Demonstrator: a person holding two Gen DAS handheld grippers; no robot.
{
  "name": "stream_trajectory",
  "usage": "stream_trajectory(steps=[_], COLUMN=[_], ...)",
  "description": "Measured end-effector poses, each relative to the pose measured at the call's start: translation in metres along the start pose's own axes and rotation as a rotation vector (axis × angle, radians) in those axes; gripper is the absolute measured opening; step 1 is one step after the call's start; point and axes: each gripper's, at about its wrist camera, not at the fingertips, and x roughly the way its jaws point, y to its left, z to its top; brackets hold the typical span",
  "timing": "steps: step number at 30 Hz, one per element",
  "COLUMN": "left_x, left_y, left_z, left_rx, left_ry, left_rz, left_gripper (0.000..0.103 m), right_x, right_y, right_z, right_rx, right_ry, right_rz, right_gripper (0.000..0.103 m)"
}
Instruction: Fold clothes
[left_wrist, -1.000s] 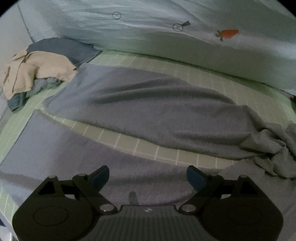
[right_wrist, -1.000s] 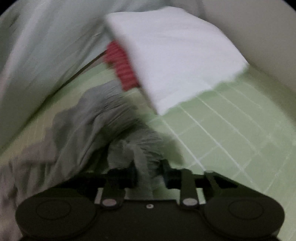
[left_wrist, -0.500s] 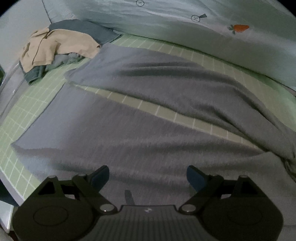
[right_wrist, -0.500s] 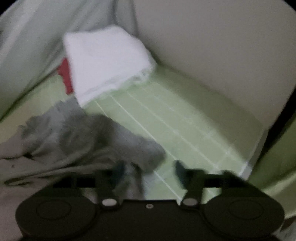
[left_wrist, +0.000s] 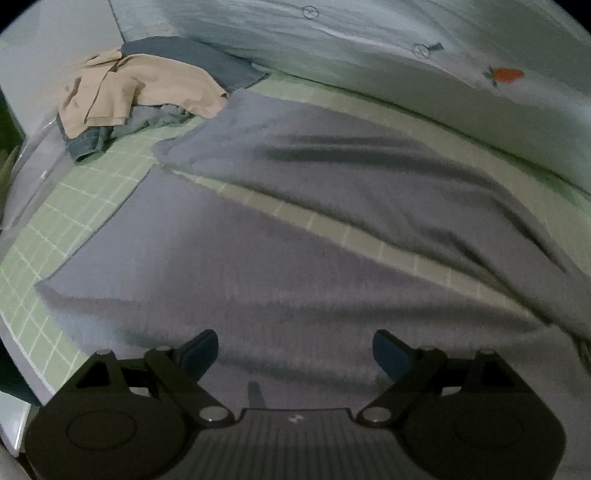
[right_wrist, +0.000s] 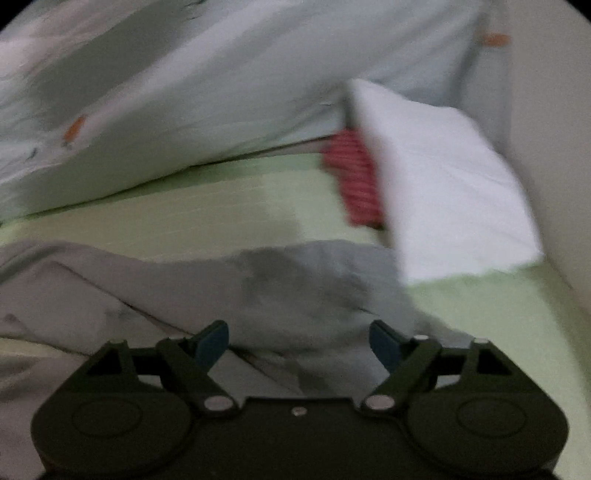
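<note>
Both grippers empty, jaws spread wide. Left gripper (left_wrist: 293, 349) hovers low over the grey trousers (left_wrist: 280, 266), nothing between the fingers. Right gripper (right_wrist: 297, 341) same state, over the bunched waist end of the trousers (right_wrist: 295, 295); that view is motion-blurred, so fine detail is unreliable.

Trousers lie flat on the green checked sheet (left_wrist: 55, 236). Two legs splay apart in a V with a strip of sheet showing between them. Near leg is fairly smooth, far leg has a long crease running along it.

Step in hand, my read: bring one leg onto the other.
- Pinch fabric edges, not the middle; a mid-panel grab will tent the cloth.
- Left takes the cuff end of one leg, right takes the waist end of the same side; lift together and lay it over.
- Keep the carry low so the lower leg doesn't drag.
- Flatten the waist bunch first or the fold lands crooked.

Containers: none in view, just piles. Left view, far corner: unfolded heap, tan garment (left_wrist: 144, 88) on top of blue denim clothes (left_wrist: 92, 142). Right view, far side: folded white item (right_wrist: 443, 184) stacked on something red-striped (right_wrist: 354, 181). Pale duvet (left_wrist: 406, 66) with carrot print runs along the back.
</note>
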Motion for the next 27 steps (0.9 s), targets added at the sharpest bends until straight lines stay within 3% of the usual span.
stream_trajectory(steps=[5, 6, 7, 9, 13, 17, 20, 21, 23, 24, 25, 27], left_x=[0.020, 0.027, 0.033, 0.044, 0.064, 0.082, 0.094, 0.096, 0.099, 0.100, 0.101, 0.103], left_y=[-0.007, -0.010, -0.013, -0.018, -0.025, -0.031, -0.033, -0.032, -0.027, -0.024, -0.021, -0.016], left_z=[0.032, 0.040, 0.048, 0.062, 0.076, 0.087, 0.091, 0.091, 0.093, 0.094, 0.094, 0.097], left_rx=[-0.021, -0.025, -0.028, -0.035, -0.021, 0.001, 0.011, 0.010, 0.007, 0.006, 0.005, 0.001], left_ry=[-0.018, -0.017, -0.015, -0.003, 0.020, 0.043, 0.062, 0.070, 0.067, 0.066, 0.065, 0.063], left_rz=[-0.002, -0.002, -0.001, 0.000, 0.017, 0.038, 0.049, 0.050, 0.061, 0.066, 0.071, 0.082], left_gripper=[0.091, 0.091, 0.091, 0.091, 0.091, 0.091, 0.091, 0.091, 0.091, 0.091, 0.091, 0.091], right_x=[0.051, 0.061, 0.068, 0.082, 0.096, 0.127, 0.155, 0.156, 0.143, 0.135, 0.129, 0.116], right_y=[0.021, 0.023, 0.024, 0.023, 0.012, -0.008, -0.005, -0.003, -0.004, -0.006, -0.009, -0.014], right_z=[0.025, 0.027, 0.030, 0.036, 0.074, 0.108, 0.113, 0.112, 0.105, 0.100, 0.096, 0.086], right_rx=[0.007, 0.008, 0.007, 0.005, 0.034, 0.164, 0.142, 0.125, 0.131, 0.144, 0.156, 0.165], right_ry=[0.092, 0.127, 0.151, 0.190, 0.106, 0.044, 0.106, 0.101, 0.056, 0.046, 0.047, 0.056], right_rz=[0.030, 0.042, 0.060, 0.104, 0.072, 0.037, -0.030, -0.046, -0.052, -0.059, -0.068, -0.083], right_gripper=[0.073, 0.059, 0.029, 0.001, 0.001, 0.004, 0.027, 0.030, 0.046, 0.061, 0.069, 0.071])
